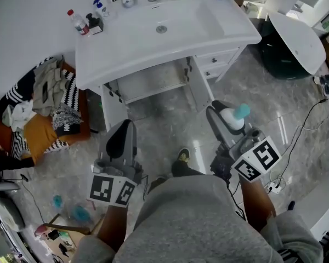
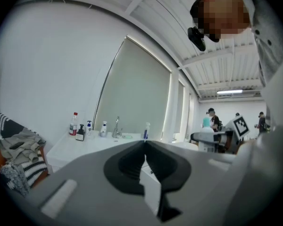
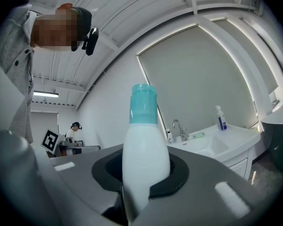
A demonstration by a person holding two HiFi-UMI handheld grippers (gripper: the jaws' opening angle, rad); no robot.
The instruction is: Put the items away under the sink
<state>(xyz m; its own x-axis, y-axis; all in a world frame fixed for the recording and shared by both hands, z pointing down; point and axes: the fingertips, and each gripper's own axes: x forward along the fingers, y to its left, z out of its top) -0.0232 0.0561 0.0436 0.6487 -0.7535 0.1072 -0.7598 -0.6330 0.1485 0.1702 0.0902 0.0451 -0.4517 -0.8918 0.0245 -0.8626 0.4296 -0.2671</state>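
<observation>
While both arms are held low before the person, pointing toward the open cabinet (image 1: 153,82) under the sink (image 1: 126,44), the right gripper (image 1: 226,115) has its jaws clamped on a white bottle (image 3: 144,147) with a teal cap, which stands upright between them. The left gripper (image 1: 124,132) has its jaws pressed together, holding nothing.

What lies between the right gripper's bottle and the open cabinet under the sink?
Head view: only an opened cabinet door and bare marble floor.
</observation>
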